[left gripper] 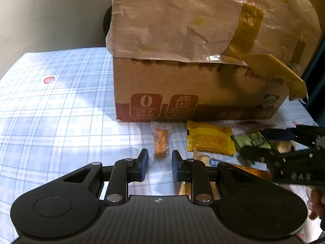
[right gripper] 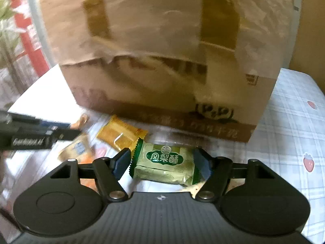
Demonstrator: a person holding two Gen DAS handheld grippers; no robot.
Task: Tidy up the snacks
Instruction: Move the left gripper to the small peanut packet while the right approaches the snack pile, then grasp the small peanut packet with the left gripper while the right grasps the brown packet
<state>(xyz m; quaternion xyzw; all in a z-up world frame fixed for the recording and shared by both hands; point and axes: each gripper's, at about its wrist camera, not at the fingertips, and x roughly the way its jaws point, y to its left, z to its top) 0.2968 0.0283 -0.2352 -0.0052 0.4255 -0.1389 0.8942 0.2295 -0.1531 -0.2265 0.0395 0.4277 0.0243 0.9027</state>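
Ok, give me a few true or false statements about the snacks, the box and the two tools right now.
1. The left tool is open around a clear packet of orange snacks. True.
2. The right tool straddles a red packet. False: it is a green packet.
3. The cardboard box stands behind the snacks. True.
4. The yellow packet lies on top of the box. False: it lies on the checked tablecloth.

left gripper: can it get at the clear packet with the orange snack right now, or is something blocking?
Probably yes. The left gripper is open with the clear orange-snack packet lying between and just beyond its fingers on the tablecloth. Nothing sits between them; the yellow packet lies off to the side.
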